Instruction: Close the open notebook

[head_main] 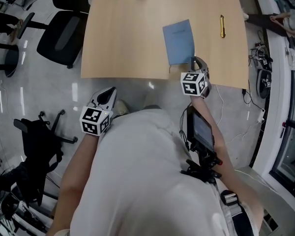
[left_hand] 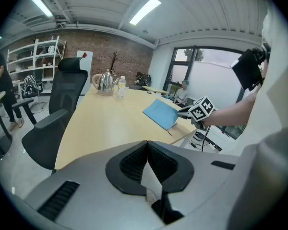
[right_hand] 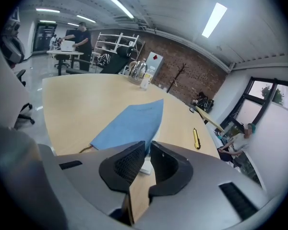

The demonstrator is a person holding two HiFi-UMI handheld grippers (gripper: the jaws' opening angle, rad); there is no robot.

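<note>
1. The notebook (head_main: 179,42) lies on the wooden surface (head_main: 123,38) near its front edge, blue cover up and nearly flat, so the closing looks almost done
2. In the right gripper view a strip of white pages shows under the cover's near corner, so that corner does not seem fully down
3. What is left, by my reading, is to lay that corner flat and let go
4. The right gripper (head_main: 197,60) reaches over the front edge, angled down, with its tips at the notebook's near right corner; its jaws are drawn in to a thin slit and seem to pinch the cover's corner
5. The left gripper (head_main: 109,91) hangs over the floor short of the surface, well apart from the notebook, pointing down and forward; its jaws are pressed together with nothing between them
6. A yellow pen (head_main: 222,26) lies to the notebook's right, not involved
</note>
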